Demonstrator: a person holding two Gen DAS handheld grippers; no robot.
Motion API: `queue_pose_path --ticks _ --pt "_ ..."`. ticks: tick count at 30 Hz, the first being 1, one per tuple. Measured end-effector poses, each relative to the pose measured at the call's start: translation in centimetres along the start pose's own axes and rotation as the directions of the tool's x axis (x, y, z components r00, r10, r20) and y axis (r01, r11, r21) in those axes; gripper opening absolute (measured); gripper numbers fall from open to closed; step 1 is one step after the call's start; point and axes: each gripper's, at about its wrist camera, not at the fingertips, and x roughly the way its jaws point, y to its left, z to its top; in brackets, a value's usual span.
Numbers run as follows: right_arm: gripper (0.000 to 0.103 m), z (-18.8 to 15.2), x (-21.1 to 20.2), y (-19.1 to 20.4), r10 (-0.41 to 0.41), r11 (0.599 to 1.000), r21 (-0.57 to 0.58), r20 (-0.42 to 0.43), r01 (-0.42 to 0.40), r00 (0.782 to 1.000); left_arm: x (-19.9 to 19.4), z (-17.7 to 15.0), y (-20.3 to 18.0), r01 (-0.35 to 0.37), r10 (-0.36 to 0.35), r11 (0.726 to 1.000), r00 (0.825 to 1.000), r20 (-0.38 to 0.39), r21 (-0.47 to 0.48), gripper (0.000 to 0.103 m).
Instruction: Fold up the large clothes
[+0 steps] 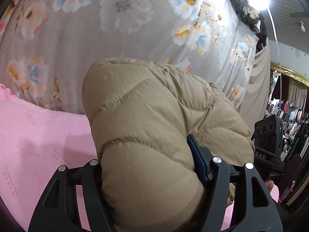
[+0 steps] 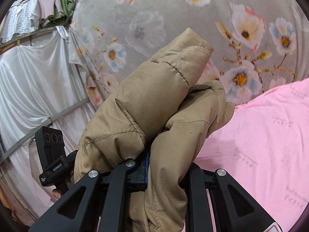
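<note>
Under you lies a pink sheet (image 1: 38,135), a floral cloth (image 1: 115,38) hanging behind — clothes racks (image 1: 293,116) to one side. Your left gripper (image 1: 152,166) and right gripper (image 2: 154,166) each pinch the tan puffer jacket (image 1: 150,116), which blocks both views.

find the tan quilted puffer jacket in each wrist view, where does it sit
Left wrist: the tan quilted puffer jacket fills the centre and bottom, bulging between the left gripper's jaws.
Right wrist: the jacket runs from bottom centre up to the middle, pinched in the right gripper.
Shared landmark: grey floral backdrop cloth behind, above the pink sheet.
</note>
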Motion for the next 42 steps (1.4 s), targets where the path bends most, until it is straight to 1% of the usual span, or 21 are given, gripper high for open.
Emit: queue_pose_path --ticks 6,10,17,20,21,22,23,25,26,27,28,29,30,31,32,33,34,36,38,39,42 --pt "0.015 -2.8 4.8 -3.3 -0.039 0.999 0.032 -0.066 0.041 0.997 4.0 -3.1 4.4 -0.020 0.017 0.999 0.998 -0.069 -0.051 0.064" --pt "0.015 -5.2 7.7 -5.7 -0.056 0.996 0.066 -0.134 0.065 0.989 6.4 -5.7 6.9 -0.051 0.041 0.996 0.991 -0.129 -0.072 0.064" --pt "0.018 -9.2 10.6 -8.8 -0.057 0.985 0.144 -0.241 0.094 0.969 8.1 -8.8 9.1 -0.112 0.097 0.992 0.973 -0.208 -0.064 0.065" --pt "0.024 -9.8 11.1 -9.5 -0.068 0.975 0.184 -0.285 0.124 0.956 8.3 -9.6 10.2 -0.138 0.111 0.986 0.963 -0.247 -0.094 0.070" --pt "0.029 -10.0 11.0 -9.8 -0.070 0.970 0.203 -0.299 0.135 0.952 8.4 -9.8 10.6 -0.147 0.114 0.983 0.958 -0.262 -0.110 0.073" --pt "0.033 -10.3 10.8 -10.2 -0.078 0.962 0.224 -0.316 0.154 0.946 8.4 -10.0 11.0 -0.154 0.112 0.980 0.954 -0.280 -0.130 0.077" --pt "0.036 -10.4 10.3 -10.3 -0.084 0.957 0.235 -0.328 0.167 0.941 8.1 -10.1 11.5 -0.162 0.108 0.974 0.947 -0.303 -0.159 0.080" --pt "0.046 -10.4 8.4 -10.1 -0.124 0.954 0.218 -0.338 0.206 0.933 7.3 -10.3 11.9 -0.197 0.131 0.964 0.936 -0.327 -0.177 0.082" --pt "0.047 -10.1 7.4 -9.8 -0.156 0.953 0.196 -0.334 0.230 0.930 6.5 -10.3 11.9 -0.213 0.146 0.961 0.932 -0.331 -0.177 0.082" --pt "0.047 -9.8 6.2 -9.3 -0.194 0.953 0.163 -0.322 0.256 0.927 5.3 -9.9 11.5 -0.253 0.190 0.954 0.925 -0.329 -0.159 0.081" --pt "0.047 -9.3 4.7 -8.5 -0.252 0.948 0.113 -0.299 0.297 0.920 4.1 -9.5 11.0 -0.296 0.242 0.946 0.915 -0.322 -0.129 0.081" --pt "0.047 -8.8 3.6 -7.4 -0.308 0.941 0.058 -0.269 0.335 0.912 2.9 -8.8 9.9 -0.352 0.315 0.933 0.900 -0.301 -0.076 0.081" --pt "0.046 -8.0 2.6 -5.7 -0.368 0.927 -0.019 -0.227 0.373 0.902 2.2 -8.1 8.8 -0.423 0.401 0.906 0.872 -0.280 -0.020 0.081" --pt "0.039 -7.6 2.2 -4.2 -0.411 0.912 -0.078 -0.194 0.403 0.891 1.7 -7.3 7.6 -0.491 0.483 0.870 0.838 -0.254 0.034 0.081" --pt "0.034 -7.0 2.3 -2.5 -0.446 0.894 -0.140 -0.166 0.427 0.879 1.2 -6.2 5.9 -0.554 0.560 0.828 0.803 -0.206 0.089 0.081" --pt "0.020 -6.6 2.7 -1.0 -0.465 0.881 -0.178 -0.152 0.438 0.872 1.1 -5.5 4.8 -0.587 0.596 0.803 0.783 -0.180 0.104 0.081" --pt "0.012 -6.2 3.4 0.5 -0.468 0.875 -0.212 -0.141 0.435 0.872 1.2 -4.6 3.7 -0.614 0.622 0.783 0.767 -0.160 0.101 0.081" --pt "0.006 -5.9 5.4 2.8 -0.453 0.875 -0.255 -0.133 0.411 0.882 2.1 -3.2 1.9 -0.655 0.660 0.750 0.736 -0.150 0.086 0.079" --pt "0.003 -5.8 7.1 3.8 -0.471 0.860 -0.286 -0.124 0.423 0.873 3.5 -2.6 1.0 -0.696 0.699 0.713 0.698 -0.156 0.083 0.068" --pt "0.003 -5.7 8.3 3.8 -0.470 0.863 -0.280 -0.137 0.421 0.872 4.4 -2.7 0.9 -0.710 0.710 0.701 0.684 -0.169 0.073 0.066" --pt "0.003 -5.3 11.1 2.2 -0.467 0.875 -0.233 -0.178 0.424 0.866 7.4 -3.9 2.1 -0.710 0.694 0.703 0.672 -0.258 0.043 0.058"
